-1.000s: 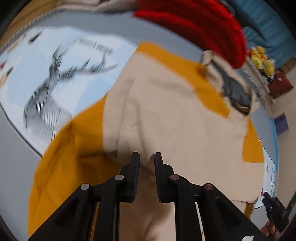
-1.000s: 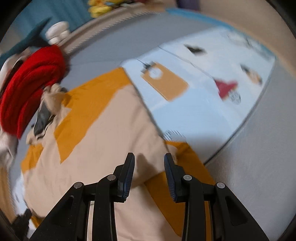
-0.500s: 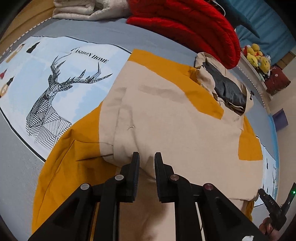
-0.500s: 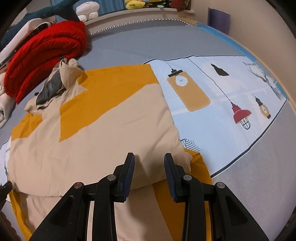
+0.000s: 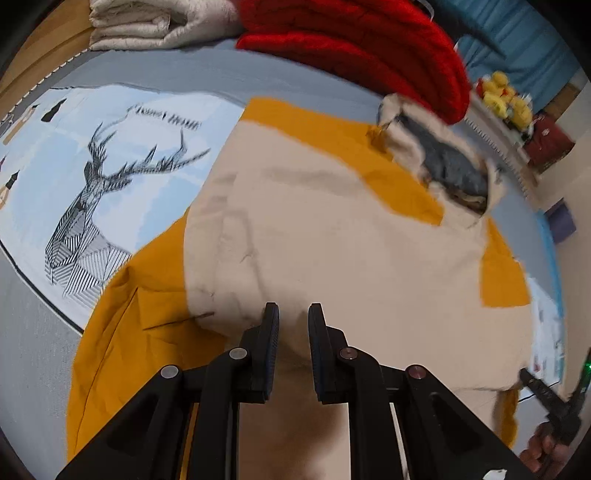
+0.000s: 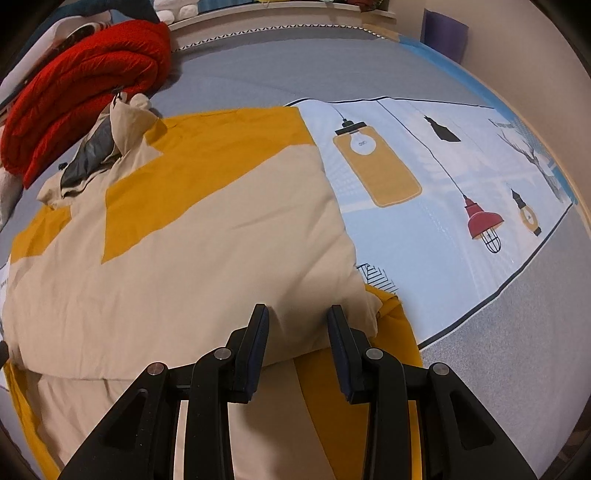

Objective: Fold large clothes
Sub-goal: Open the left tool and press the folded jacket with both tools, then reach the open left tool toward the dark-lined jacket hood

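Observation:
A beige and mustard hooded jacket (image 5: 332,229) lies spread on the bed, its grey-lined hood (image 5: 450,166) at the far end. Its lower part is folded up over the body. My left gripper (image 5: 293,310) is shut on the beige folded edge near the jacket's left side. In the right wrist view the same jacket (image 6: 184,251) shows, with my right gripper (image 6: 298,310) shut on a bunched fold of beige cloth at the right corner. The right gripper also shows at the lower right of the left wrist view, held by a hand (image 5: 546,446).
A red quilted garment (image 5: 369,48) lies bundled beyond the hood, with a folded white blanket (image 5: 155,22) to its left. The bed sheet carries a deer print (image 5: 92,177) and lamp prints (image 6: 376,170). Yellow toys (image 5: 506,99) sit on a far ledge.
Both wrists have rolled a little, and the right gripper has sunk slightly with its fold. Both grips on the jacket stay the same.

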The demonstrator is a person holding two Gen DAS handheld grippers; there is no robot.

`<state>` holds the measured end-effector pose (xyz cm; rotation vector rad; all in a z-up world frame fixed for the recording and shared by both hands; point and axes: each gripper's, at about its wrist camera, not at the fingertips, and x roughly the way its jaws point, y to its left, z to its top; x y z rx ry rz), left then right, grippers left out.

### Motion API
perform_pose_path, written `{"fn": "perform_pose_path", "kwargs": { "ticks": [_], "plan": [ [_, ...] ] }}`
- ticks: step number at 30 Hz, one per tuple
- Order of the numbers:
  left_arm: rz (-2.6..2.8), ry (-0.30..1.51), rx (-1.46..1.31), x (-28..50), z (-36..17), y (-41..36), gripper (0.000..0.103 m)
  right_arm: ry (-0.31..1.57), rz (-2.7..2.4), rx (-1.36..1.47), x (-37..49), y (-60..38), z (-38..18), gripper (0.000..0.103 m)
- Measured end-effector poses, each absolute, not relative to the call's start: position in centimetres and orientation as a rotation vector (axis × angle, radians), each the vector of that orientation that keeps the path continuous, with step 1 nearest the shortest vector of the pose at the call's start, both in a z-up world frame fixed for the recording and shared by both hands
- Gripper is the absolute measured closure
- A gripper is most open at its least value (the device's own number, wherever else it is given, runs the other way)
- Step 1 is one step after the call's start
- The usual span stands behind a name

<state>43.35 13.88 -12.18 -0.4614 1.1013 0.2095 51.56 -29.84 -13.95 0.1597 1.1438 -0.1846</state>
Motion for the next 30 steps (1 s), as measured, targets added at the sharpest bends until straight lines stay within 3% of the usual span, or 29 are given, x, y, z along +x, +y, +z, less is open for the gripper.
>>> {"fn": "perform_pose_path", "kwargs": {
  "ticks": [6, 25, 30],
  "plan": [
    [0.247, 1.125, -0.333, 43.3, -11.9, 12.4, 0.089, 1.152, -0.186, 0.168, 51.3, -30.0, -13.8, 0.068],
    [0.204, 1.029, -0.261, 39.8, -6.8, 9.2, 0.084, 0.916, -0.080, 0.133, 46.1, -27.8, -4.9, 0.068],
    [0.199, 0.933, -0.235, 38.2, -5.1, 8.1, 0.074, 0.888, -0.068, 0.140, 43.7, -28.2, -3.9, 0.068]
  ]
}}
